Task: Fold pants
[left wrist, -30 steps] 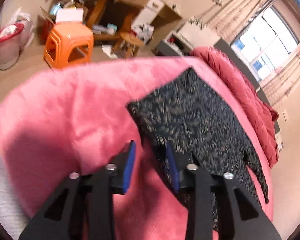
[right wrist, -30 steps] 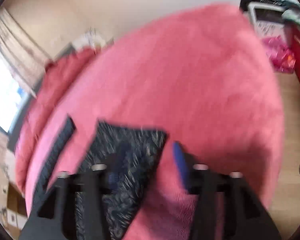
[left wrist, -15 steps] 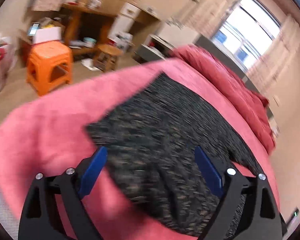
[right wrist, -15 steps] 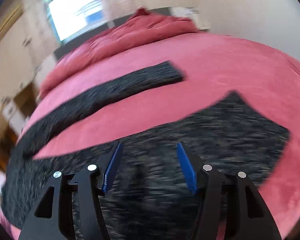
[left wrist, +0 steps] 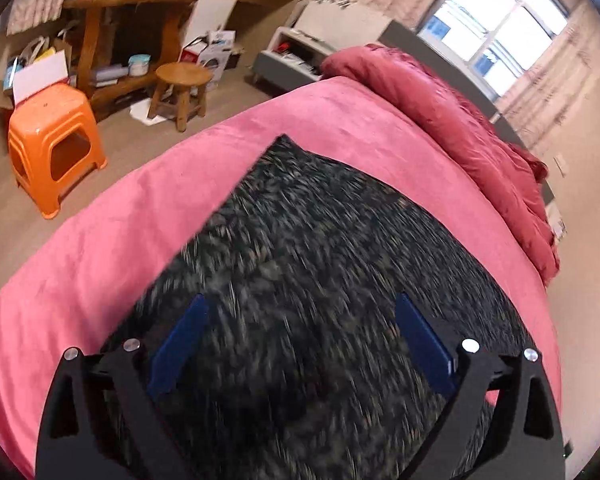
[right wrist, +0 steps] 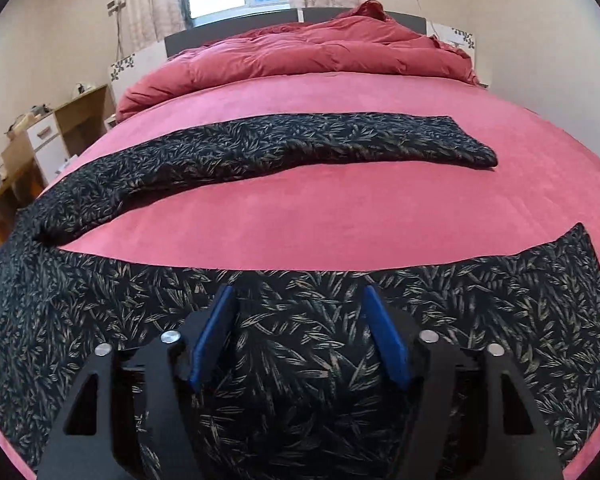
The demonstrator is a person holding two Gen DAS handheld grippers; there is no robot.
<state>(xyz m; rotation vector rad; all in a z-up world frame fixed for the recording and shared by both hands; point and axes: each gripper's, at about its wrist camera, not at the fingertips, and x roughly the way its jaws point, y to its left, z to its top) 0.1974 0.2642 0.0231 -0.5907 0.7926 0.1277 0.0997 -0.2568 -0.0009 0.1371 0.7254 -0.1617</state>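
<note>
Black pants with a pale leaf print (right wrist: 300, 152) lie spread on a pink bed cover (right wrist: 320, 216), legs apart. The far leg stretches across the bed in the right wrist view; the near leg (right wrist: 480, 292) runs under my right gripper (right wrist: 298, 300), which is open and empty just above it. In the left wrist view the pants (left wrist: 300, 248) fill the middle, one corner pointing away. My left gripper (left wrist: 302, 304) is wide open and empty over the fabric.
A crumpled red duvet (right wrist: 300, 52) lies at the head of the bed below the window. Beside the bed stand an orange plastic stool (left wrist: 54, 144), a small round wooden stool (left wrist: 182, 88) and a cluttered wooden desk (left wrist: 128, 8).
Both grippers swung from the bed's edge to over the pants. The left gripper opened wide. The right view turned toward the headboard, and both legs now show.
</note>
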